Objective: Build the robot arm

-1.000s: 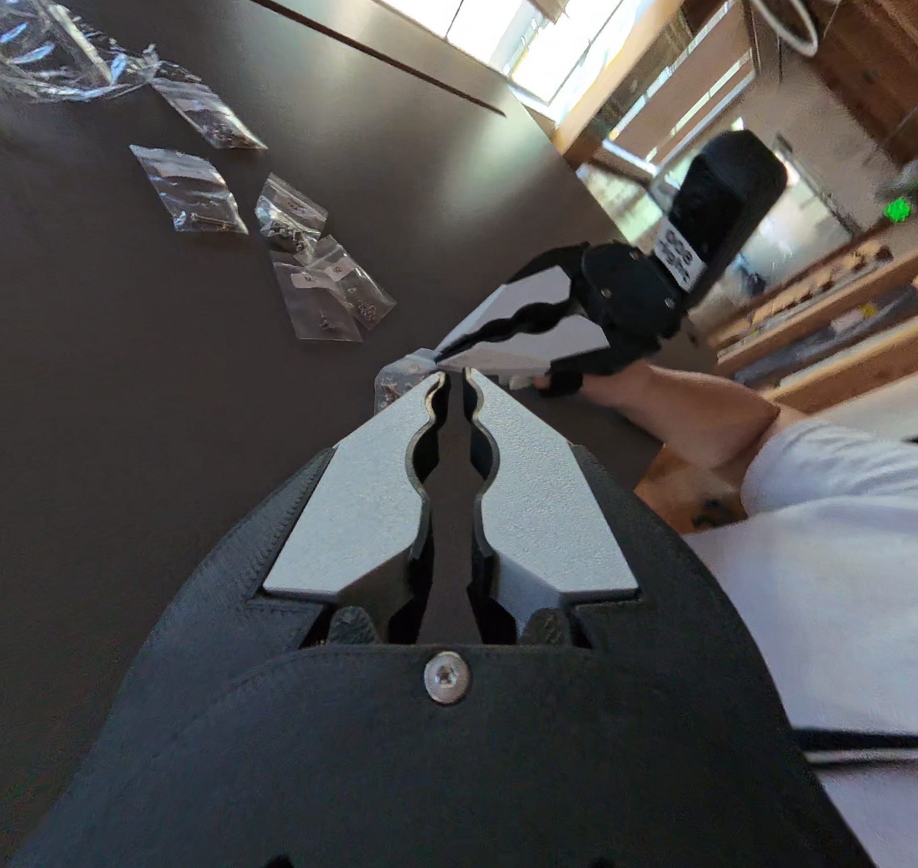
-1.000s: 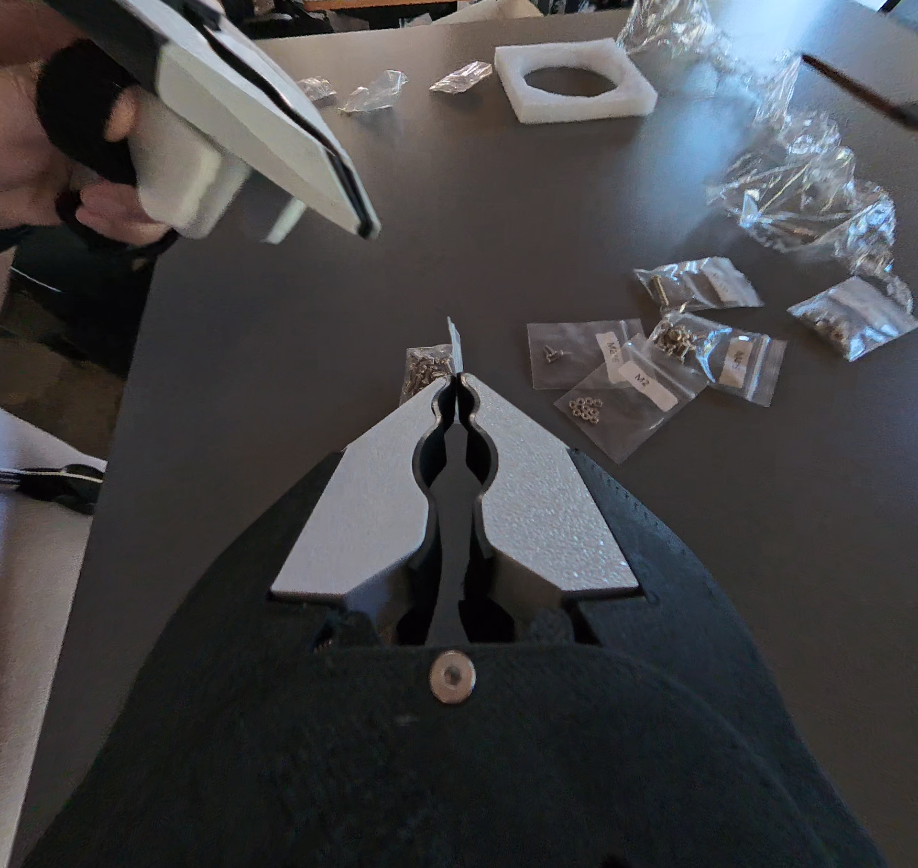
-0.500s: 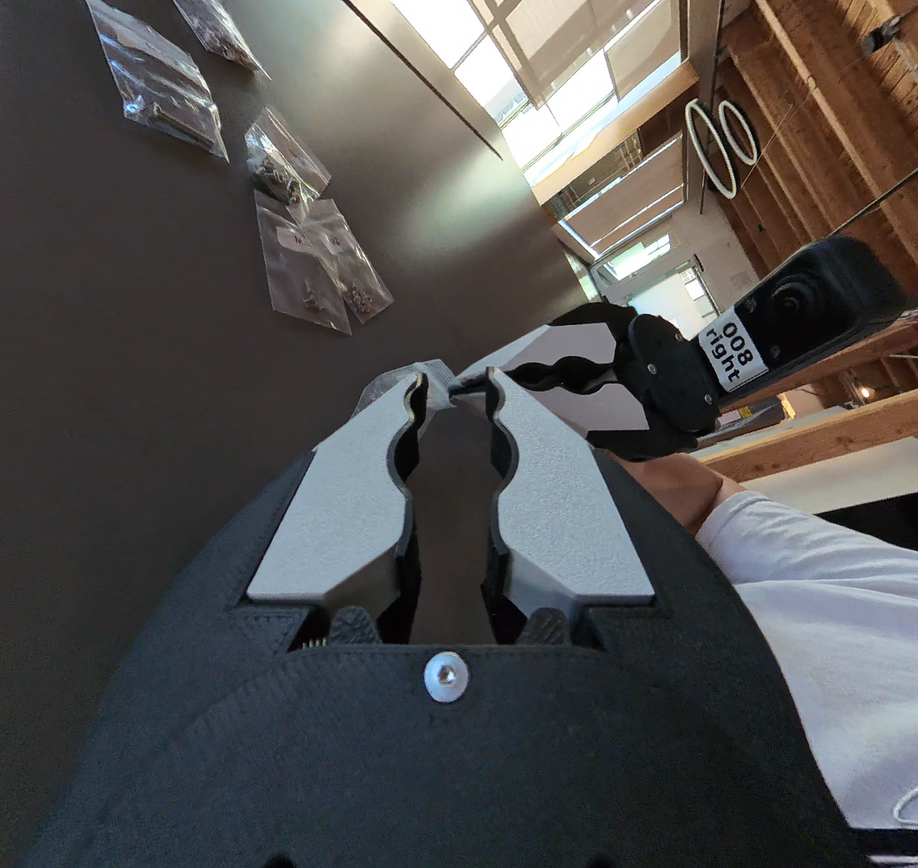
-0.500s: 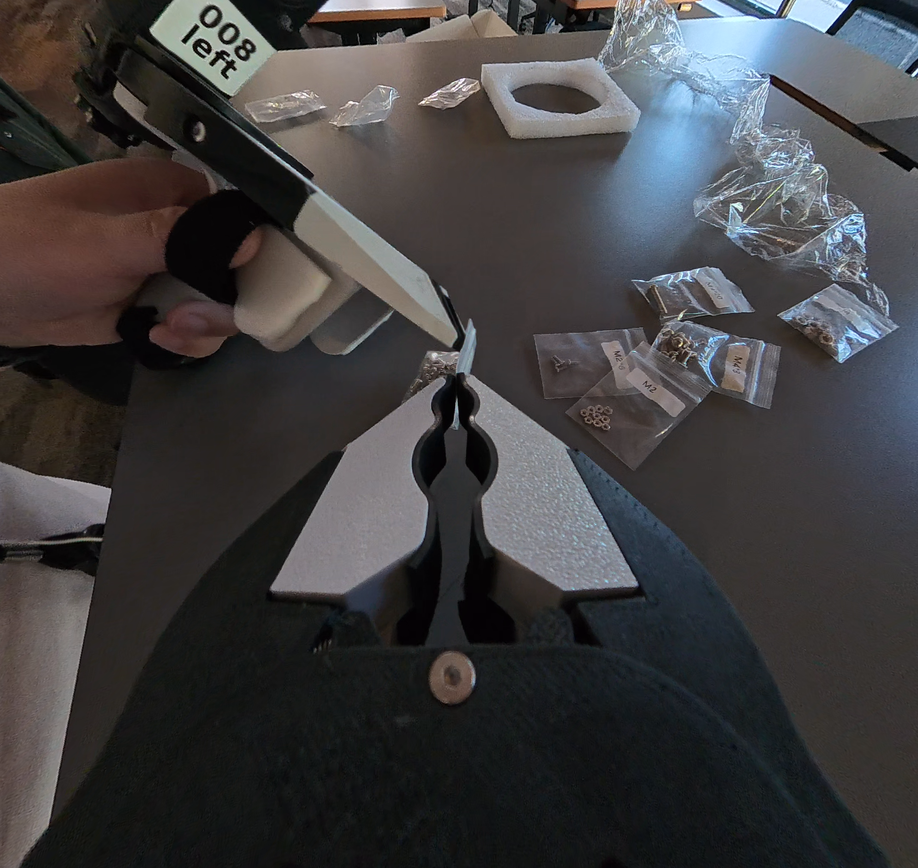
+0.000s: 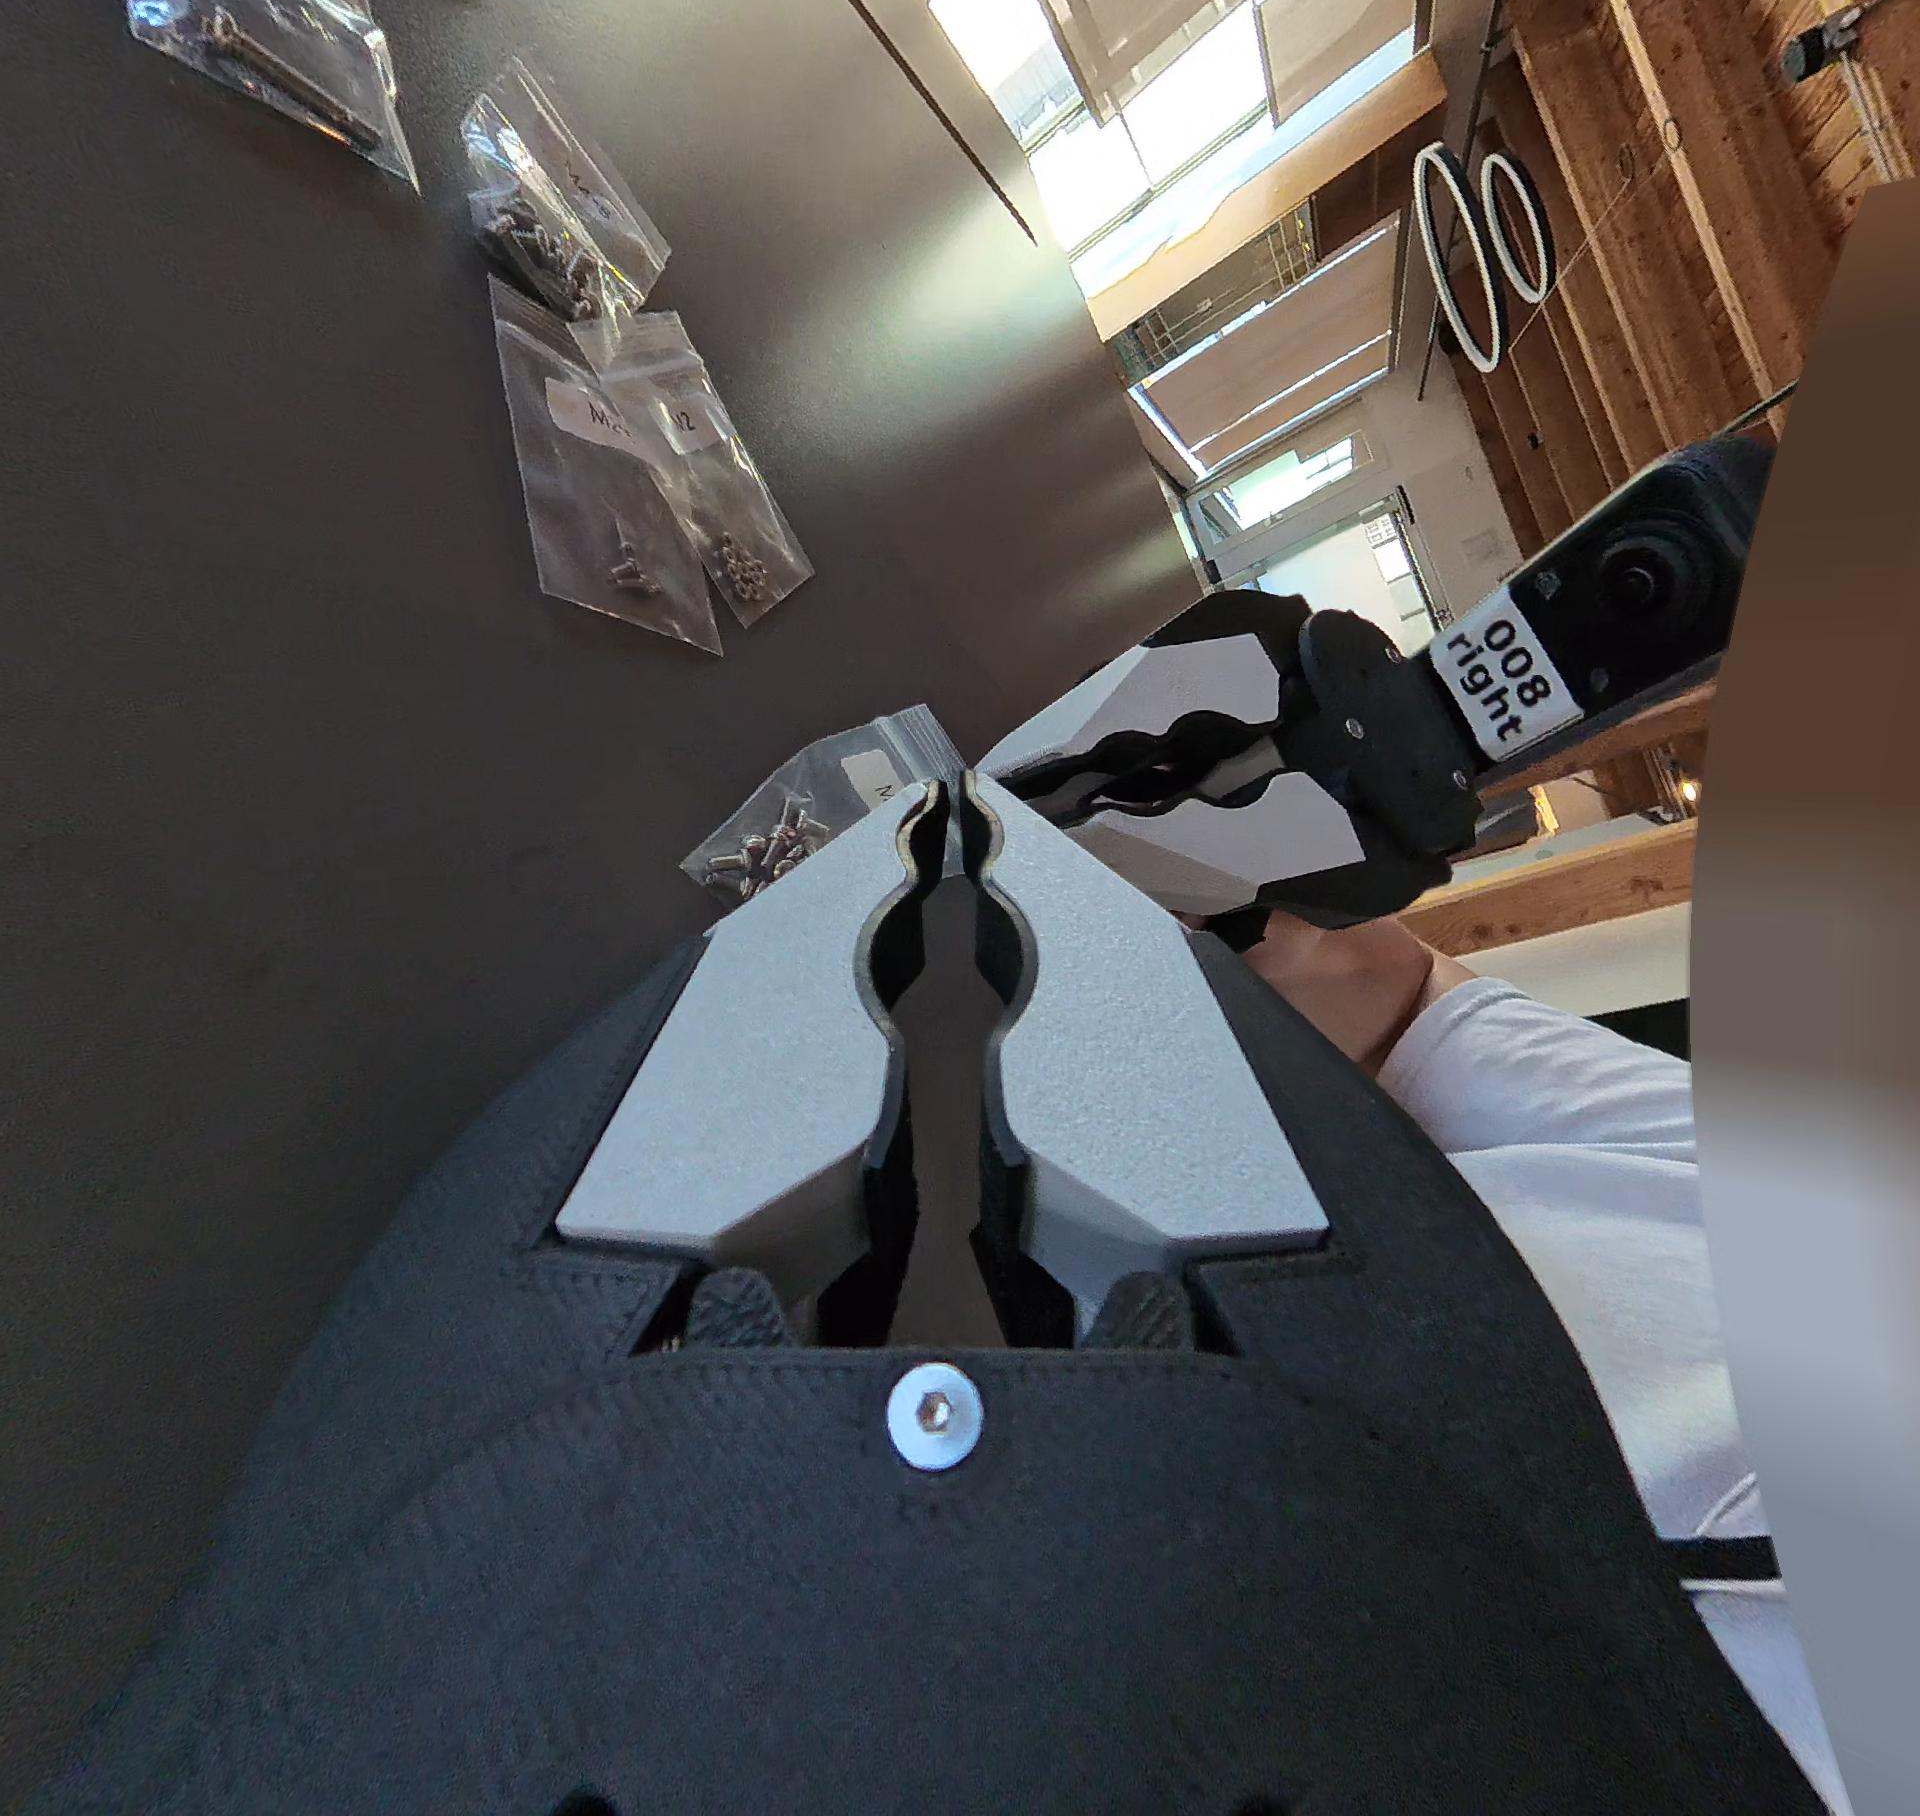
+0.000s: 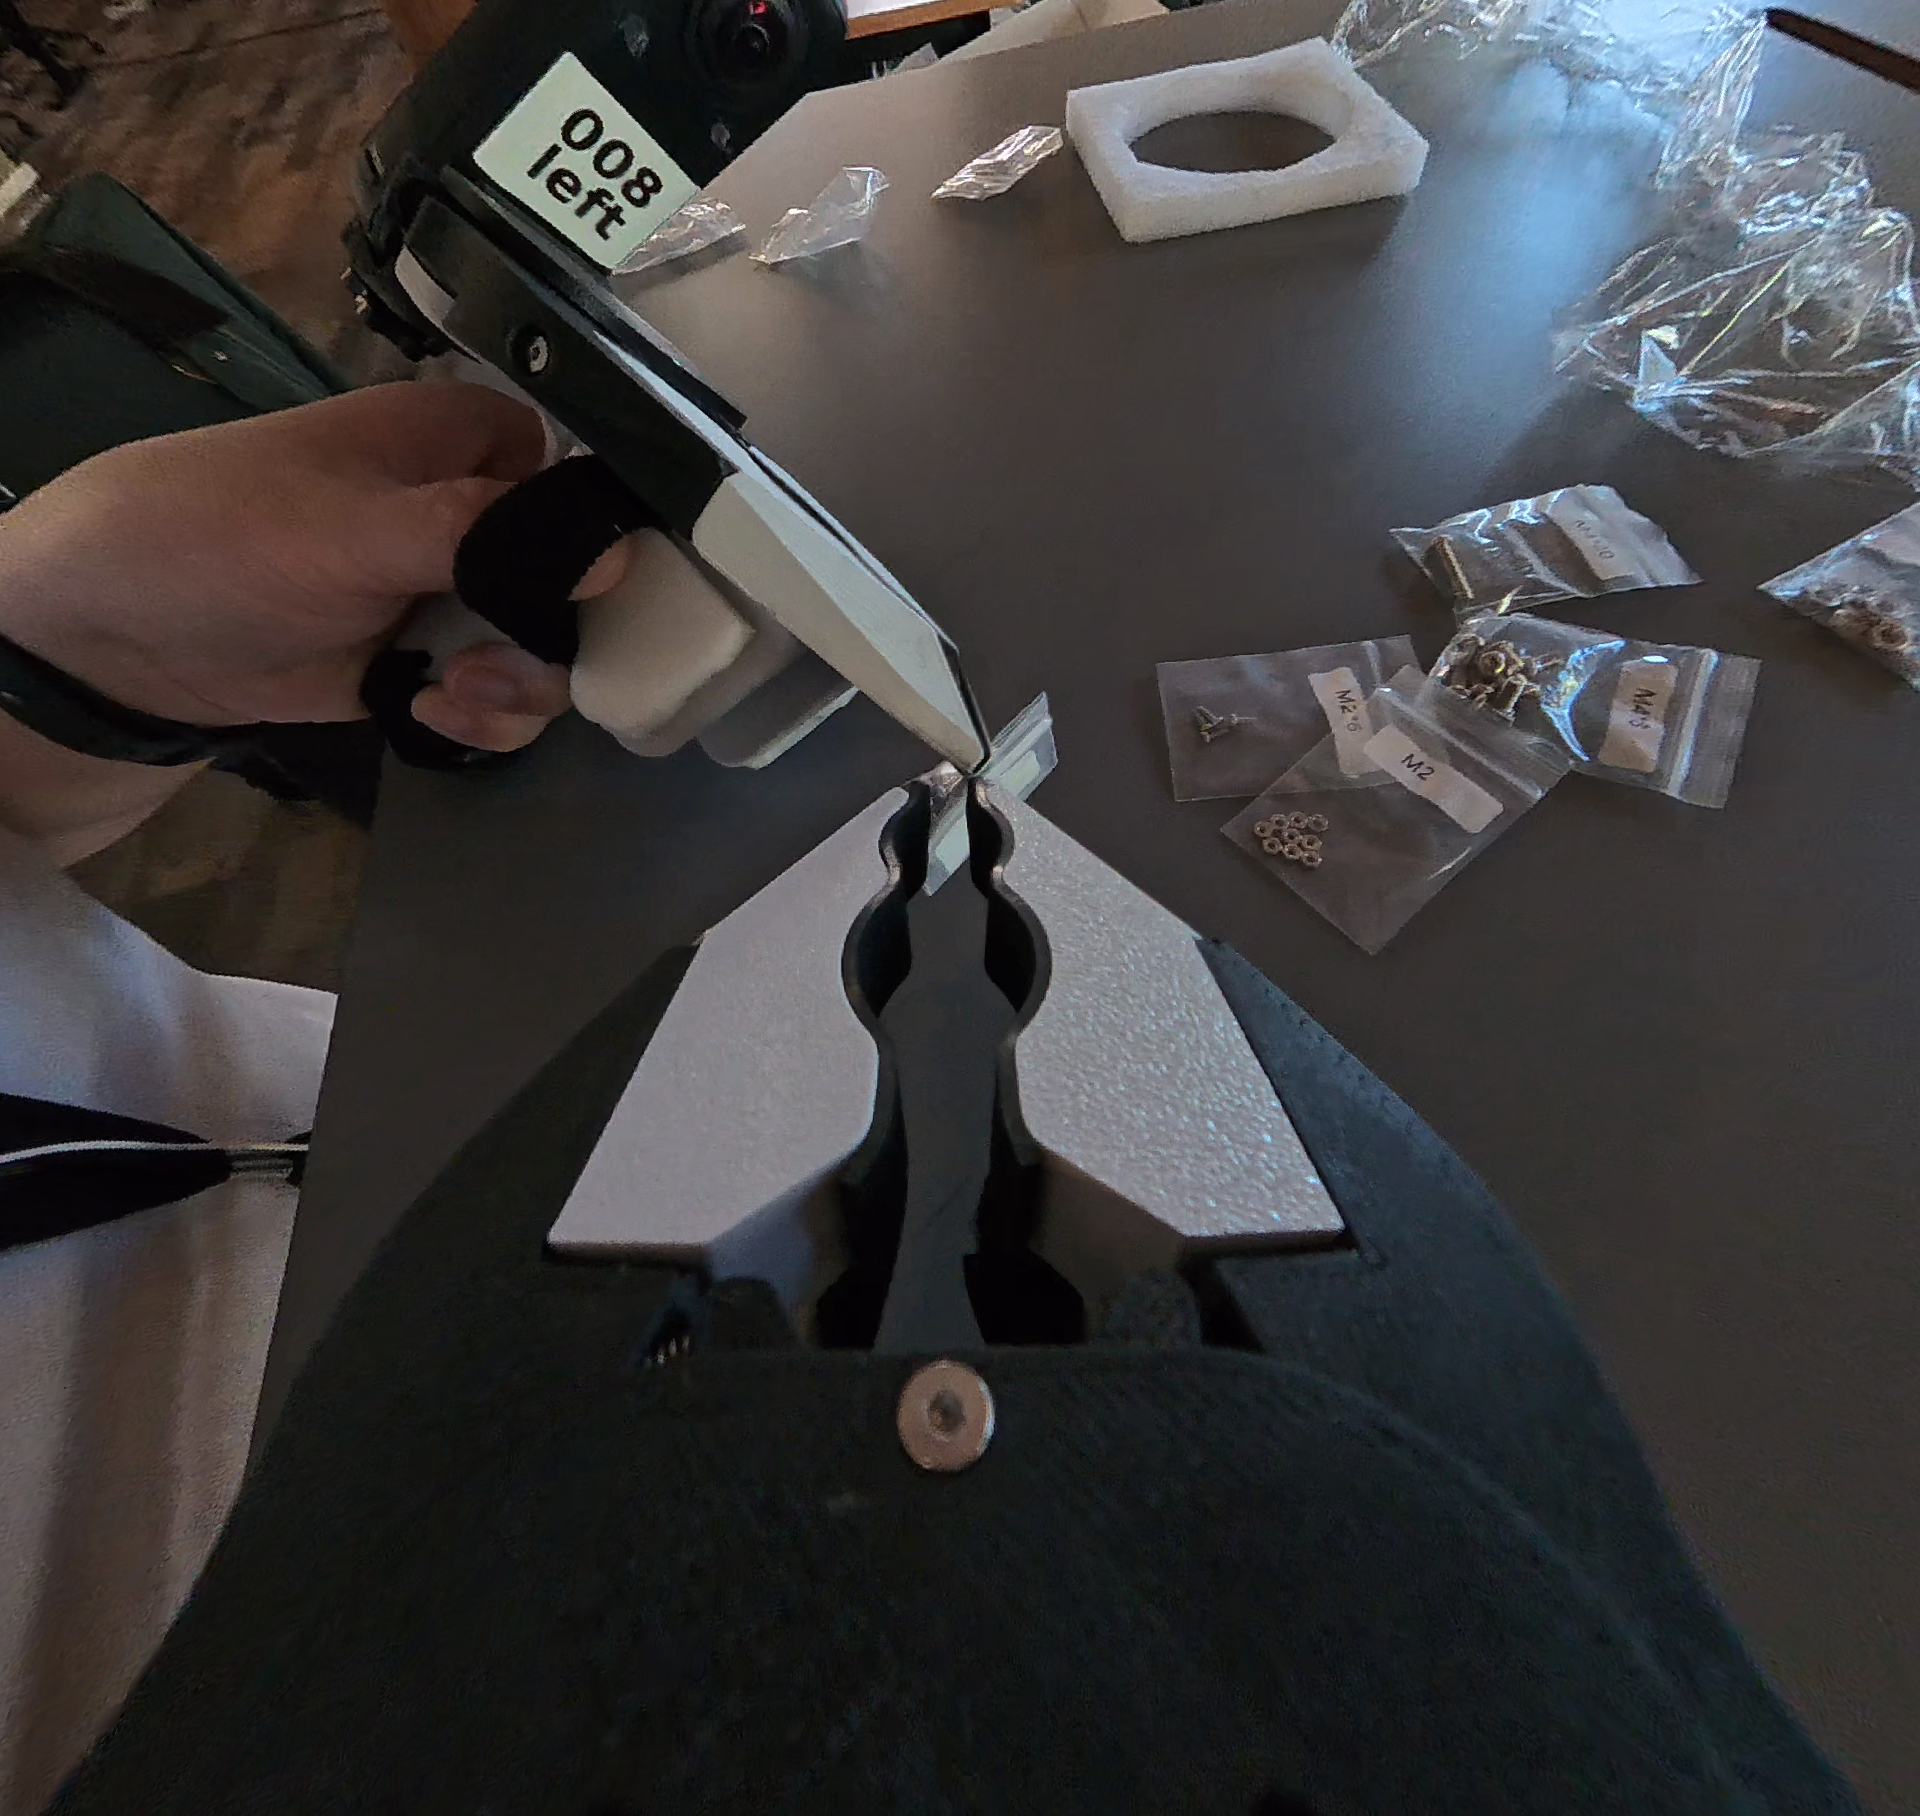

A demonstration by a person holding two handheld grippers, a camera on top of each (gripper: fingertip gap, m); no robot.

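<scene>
A small clear zip bag of screws (image 5: 774, 831) hangs just above the dark table (image 5: 260, 727) between the two gripper tips. My left gripper (image 5: 954, 787) is shut on the bag's top edge. My right gripper (image 6: 951, 795) is shut on the same bag (image 6: 1023, 740), with the top strip between its fingers. The two tips meet almost point to point. The left gripper (image 6: 971, 753), held by a hand, comes in from the upper left of the right wrist view. The right gripper (image 5: 1013, 784) comes in from the right of the left wrist view. The screws are hidden in the right wrist view.
Several labelled small bags of hardware (image 6: 1392, 800) lie on the table (image 6: 1143, 416) to the right. Crumpled clear plastic (image 6: 1766, 312) lies farther right. A white foam frame (image 6: 1247, 145) and clear scraps (image 6: 821, 213) lie at the far side. The table's near-left edge is beside a white sleeve. The tips of both grippers are at nearly the same place.
The left gripper came in from up high, opened beside the bag, then closed on its top edge. The right gripper kept its hold on the bag throughout.
</scene>
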